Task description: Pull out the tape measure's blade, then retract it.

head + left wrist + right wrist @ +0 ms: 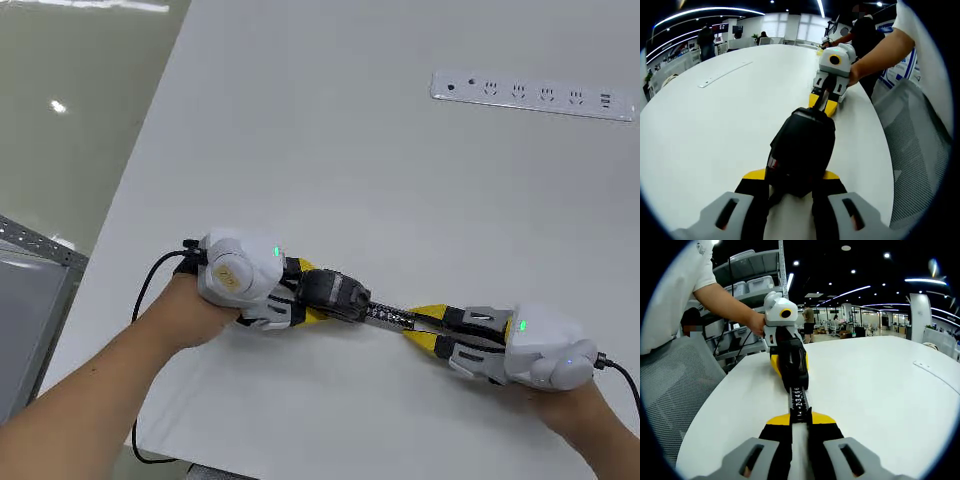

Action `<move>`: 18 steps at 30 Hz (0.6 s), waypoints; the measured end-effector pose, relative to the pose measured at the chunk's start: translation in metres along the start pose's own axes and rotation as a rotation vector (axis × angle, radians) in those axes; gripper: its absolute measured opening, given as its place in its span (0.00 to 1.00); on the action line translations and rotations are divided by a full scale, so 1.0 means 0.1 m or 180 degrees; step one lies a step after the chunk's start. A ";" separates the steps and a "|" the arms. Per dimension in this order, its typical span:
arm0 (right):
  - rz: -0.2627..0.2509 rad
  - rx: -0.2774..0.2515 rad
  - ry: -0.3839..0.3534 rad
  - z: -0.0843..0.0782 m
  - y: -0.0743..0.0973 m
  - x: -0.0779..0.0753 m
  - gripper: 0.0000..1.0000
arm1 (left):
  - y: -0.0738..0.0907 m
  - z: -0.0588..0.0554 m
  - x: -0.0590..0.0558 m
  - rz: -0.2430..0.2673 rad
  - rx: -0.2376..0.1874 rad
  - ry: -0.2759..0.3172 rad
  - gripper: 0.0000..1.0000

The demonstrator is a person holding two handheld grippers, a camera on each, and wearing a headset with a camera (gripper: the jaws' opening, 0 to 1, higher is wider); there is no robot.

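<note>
**Student:** What occupies the left of the scene?

**Tutor:** A grey perforated metal rack stands beyond the table's left edge. A thin black cable loops from the left gripper, which has a smooth, rounded white shell and black arms ending in yellow tips. The table is a broad, matt white slab.

**Student:** How does that claw stand?

**Tutor:** Its jaws are part-way open, spread to the width of the tape measure's case and clamped on its two flanks. The left gripper view shows the case as a bulky, rounded black housing with a dull sheen, wedged between that gripper's yellow tips.

**Student:** Where does the tape measure lie?

**Tutor:** Near the table's near edge, between the two grippers, low over the surface. Whether the case touches the table cannot be told.

**Student:** And moving right?

**Tutor:** A short run of blade, a flat narrow strip, extends rightward from the case. In the right gripper view the blade is dark with pale printed numerals.

**Student:** The right claw?

**Tutor:** The right gripper has its jaws almost fully together, pinching the blade's end between its yellow tips.

**Student:** Anything farther off?

**Tutor:** A long, flat white power strip lies at the far right, well apart.
</note>
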State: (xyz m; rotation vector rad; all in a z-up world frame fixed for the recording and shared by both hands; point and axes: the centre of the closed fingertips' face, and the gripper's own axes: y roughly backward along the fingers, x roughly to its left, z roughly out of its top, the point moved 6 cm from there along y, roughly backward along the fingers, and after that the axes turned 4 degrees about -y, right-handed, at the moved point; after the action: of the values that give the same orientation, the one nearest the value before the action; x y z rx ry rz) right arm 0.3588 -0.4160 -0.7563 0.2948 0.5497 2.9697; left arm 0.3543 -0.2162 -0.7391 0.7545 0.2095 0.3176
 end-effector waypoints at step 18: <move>-0.0062 -0.0029 -0.0084 -0.06 0.18 -0.01 0.09 | 0.00 0.01 0.00 0.0009 0.0020 -0.0008 0.29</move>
State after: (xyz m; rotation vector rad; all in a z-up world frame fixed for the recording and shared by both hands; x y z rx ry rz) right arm 0.3576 -0.4350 -0.7553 0.3254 0.5330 2.9443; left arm 0.3544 -0.2163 -0.7386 0.7615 0.2070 0.3188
